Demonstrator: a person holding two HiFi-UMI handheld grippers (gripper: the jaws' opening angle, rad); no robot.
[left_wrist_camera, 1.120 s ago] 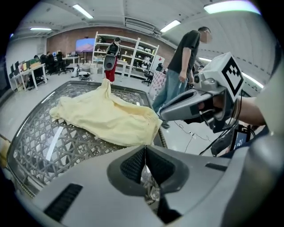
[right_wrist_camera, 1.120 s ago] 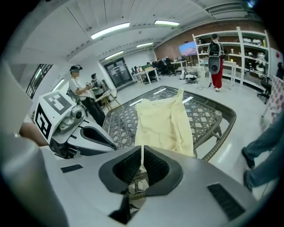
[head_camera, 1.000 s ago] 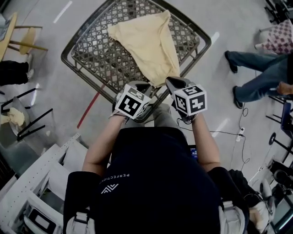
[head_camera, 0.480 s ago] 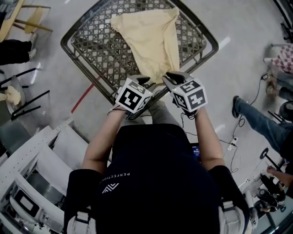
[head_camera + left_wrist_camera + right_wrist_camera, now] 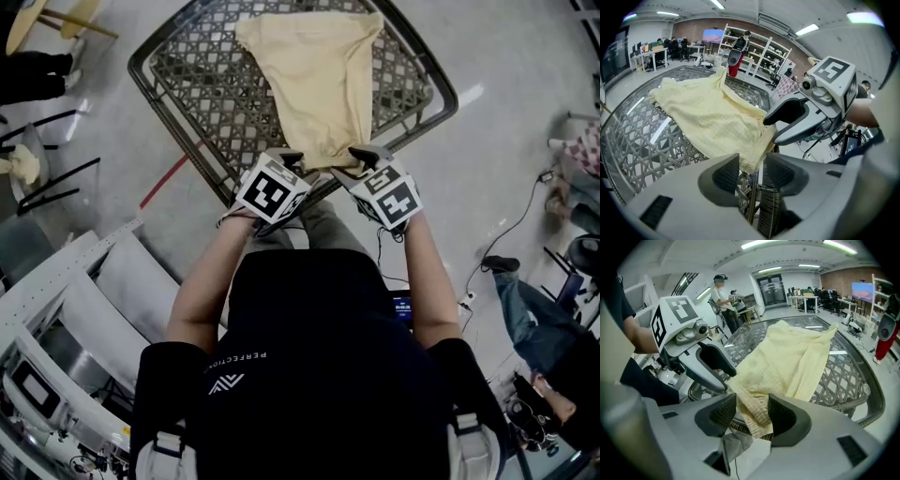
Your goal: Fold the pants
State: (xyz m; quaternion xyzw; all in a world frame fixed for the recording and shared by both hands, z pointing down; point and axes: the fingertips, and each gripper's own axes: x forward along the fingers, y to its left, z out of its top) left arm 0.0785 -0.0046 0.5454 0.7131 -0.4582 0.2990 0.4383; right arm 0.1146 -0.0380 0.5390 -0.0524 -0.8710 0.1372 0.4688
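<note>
Pale yellow pants (image 5: pixel 319 80) lie spread on a dark woven lattice table (image 5: pixel 197 103), their near hem at the table's front edge. My left gripper (image 5: pixel 286 161) hangs over that edge by the hem's left corner. Its jaws are opening, and the hem (image 5: pixel 750 161) lies just ahead of the gap (image 5: pixel 752 169), untouched by the pads. My right gripper (image 5: pixel 366 155) is at the hem's right corner, jaws also opening. The ribbed hem (image 5: pixel 757 420) hangs loose between its pads (image 5: pixel 752 411). Each gripper view shows the other gripper close alongside (image 5: pixel 806 117) (image 5: pixel 698 357).
The table's rim (image 5: pixel 412 131) curves round the pants. White metal shelving (image 5: pixel 75 319) stands at the lower left, and black chair frames (image 5: pixel 56 187) at the left. A person's legs (image 5: pixel 530 314) and a floor cable (image 5: pixel 497 234) are on the right. Red tape (image 5: pixel 164 181) marks the floor.
Both grippers have sunk to the table's front edge and their jaws have come apart. The pants' near end, earlier pinched up to a point, now lies wider along the edge.
</note>
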